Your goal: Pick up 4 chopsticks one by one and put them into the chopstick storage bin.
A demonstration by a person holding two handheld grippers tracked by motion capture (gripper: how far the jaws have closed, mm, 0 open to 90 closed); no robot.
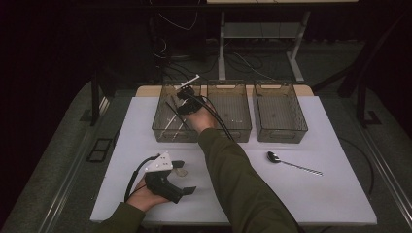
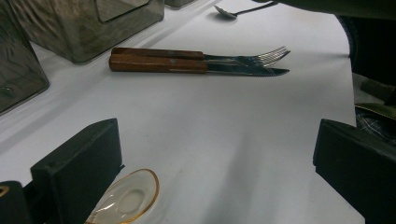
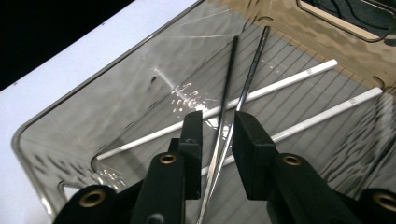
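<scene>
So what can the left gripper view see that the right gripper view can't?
Left gripper view: a wooden-handled fork and knife side by side, a spoon farther off, and a gold-rimmed glass saucer.
Right gripper view: the inside of a bin, with two white chopsticks and two metal chopsticks running between the fingers of the right gripper.
Both: the white table and the smoky clear bin walls.

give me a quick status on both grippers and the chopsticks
Right gripper open inside the left bin, dark chopsticks loose between its jaws. Left gripper open, idle on the table. White chopsticks lie underneath; nothing blocking.
</scene>
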